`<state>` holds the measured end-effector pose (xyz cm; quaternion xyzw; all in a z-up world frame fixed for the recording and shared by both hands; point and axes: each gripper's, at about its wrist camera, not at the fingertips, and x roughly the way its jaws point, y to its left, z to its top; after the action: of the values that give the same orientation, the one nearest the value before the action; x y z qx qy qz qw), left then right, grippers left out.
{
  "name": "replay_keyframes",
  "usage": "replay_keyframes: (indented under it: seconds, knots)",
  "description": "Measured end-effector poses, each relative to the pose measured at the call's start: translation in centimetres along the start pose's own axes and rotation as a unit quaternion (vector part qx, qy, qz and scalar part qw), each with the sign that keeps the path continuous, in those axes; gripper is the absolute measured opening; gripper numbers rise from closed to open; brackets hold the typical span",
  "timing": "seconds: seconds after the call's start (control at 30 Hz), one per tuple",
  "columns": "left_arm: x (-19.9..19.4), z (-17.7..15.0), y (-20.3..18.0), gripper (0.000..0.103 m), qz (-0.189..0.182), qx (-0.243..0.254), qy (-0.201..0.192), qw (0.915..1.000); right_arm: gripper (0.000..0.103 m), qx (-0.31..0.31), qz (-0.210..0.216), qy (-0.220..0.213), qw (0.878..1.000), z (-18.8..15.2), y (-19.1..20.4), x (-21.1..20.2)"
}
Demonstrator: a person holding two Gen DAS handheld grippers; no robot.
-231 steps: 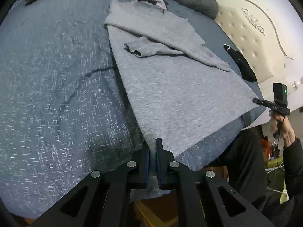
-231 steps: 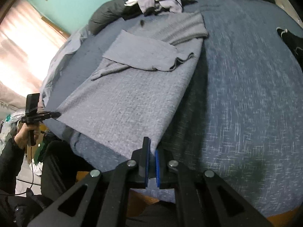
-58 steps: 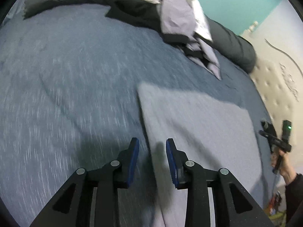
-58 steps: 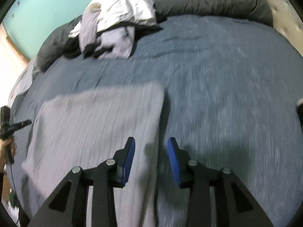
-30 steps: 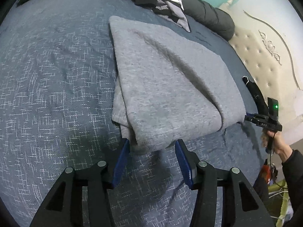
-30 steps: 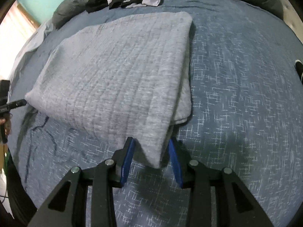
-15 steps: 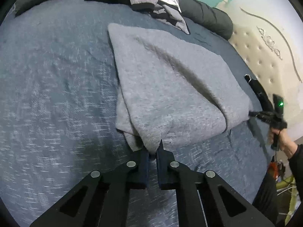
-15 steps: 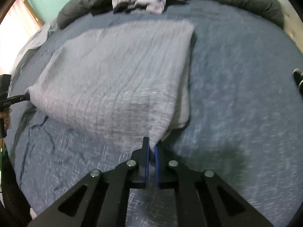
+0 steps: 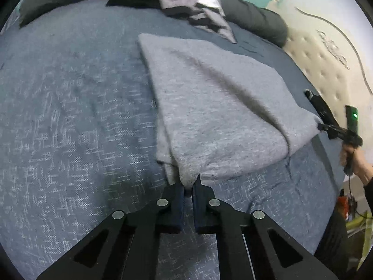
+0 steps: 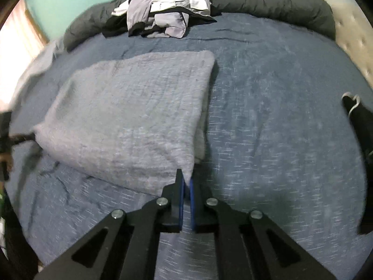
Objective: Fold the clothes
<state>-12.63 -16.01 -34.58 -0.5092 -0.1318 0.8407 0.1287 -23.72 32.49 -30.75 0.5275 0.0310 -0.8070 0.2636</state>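
A grey knit sweater (image 9: 216, 107) lies folded in half on the blue bed cover (image 9: 70, 121). My left gripper (image 9: 188, 184) is shut on the sweater's near left corner, which rises slightly off the bed. In the right wrist view the same sweater (image 10: 130, 116) spreads to the left, and my right gripper (image 10: 186, 182) is shut on its near right corner. The right gripper (image 9: 326, 127) also shows at the right of the left wrist view, pinching that corner, with a hand (image 9: 356, 163) behind it.
A heap of white, lilac and black clothes (image 10: 167, 7) sits at the far side against a dark rolled duvet (image 10: 268, 4). A black item (image 10: 359, 119) lies at the bed's right edge. A cream tufted headboard (image 9: 331, 70) stands to the right.
Both grippers went from open around the sweater's near corners to shut on them. The corners have since lifted a little, and the right view has tilted up.
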Motion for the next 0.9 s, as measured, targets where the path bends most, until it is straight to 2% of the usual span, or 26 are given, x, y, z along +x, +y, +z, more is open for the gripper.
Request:
replay_keyframes:
  seconds: [0.13, 0.2, 0.27, 0.3, 0.5, 0.53, 0.57, 0.63, 0.67, 0.7, 0.73, 0.9]
  knots:
    - [0.6, -0.1, -1.3, 0.008, -0.012, 0.018, 0.013, 0.9997, 0.008, -0.040, -0.007, 0.030, 0.999, -1.2, 2.1, 2.1]
    - [0.8, -0.2, -1.6, 0.018, -0.016, 0.019, 0.015, 0.9996, 0.017, -0.046, -0.002, 0.024, 0.999, -1.6, 2.5, 2.3]
    - [0.9, -0.2, -1.8, 0.027, -0.019, 0.023, 0.015, 0.9994, 0.059, -0.051, 0.006, 0.027, 0.998, -1.9, 2.6, 2.4]
    - [1.0, -0.2, -1.9, 0.030, -0.021, 0.025, 0.016, 0.9993, 0.061, -0.056, 0.006, 0.030, 0.998, -1.9, 2.7, 2.6]
    - [2.4, 0.0, -1.9, 0.033, -0.012, 0.017, 0.013, 0.9997, 0.060, -0.071, -0.021, 0.038, 0.997, -1.4, 3.0, 4.1]
    - [2.5, 0.1, -1.9, 0.032, -0.010, 0.016, 0.012, 0.9998, 0.054, -0.070, -0.024, 0.041, 0.996, -1.3, 3.1, 4.4]
    - [2.5, 0.1, -1.9, 0.032, -0.006, 0.015, 0.012, 0.9998, 0.042, -0.071, -0.027, 0.044, 0.996, -1.2, 3.2, 4.7]
    - [2.6, 0.2, -1.9, 0.032, 0.001, 0.015, 0.012, 0.9998, 0.033, -0.067, -0.025, 0.047, 0.996, -1.2, 3.5, 4.9]
    - [2.6, 0.2, -1.9, 0.030, 0.005, 0.014, 0.012, 0.9998, 0.024, -0.064, -0.023, 0.048, 0.997, -1.2, 3.6, 4.9]
    - [2.7, 0.2, -1.9, 0.017, 0.009, 0.014, 0.012, 0.9998, 0.021, -0.058, -0.019, 0.046, 0.997, -1.1, 3.6, 4.8]
    - [2.7, 0.2, -1.9, 0.010, 0.012, 0.014, 0.012, 0.9998, 0.017, -0.050, -0.014, 0.043, 0.998, -1.1, 3.4, 4.6]
    - [2.9, 0.3, -1.9, 0.006, 0.031, 0.012, 0.012, 0.9994, 0.014, -0.046, -0.026, 0.013, 0.999, -1.1, 2.8, 2.8]
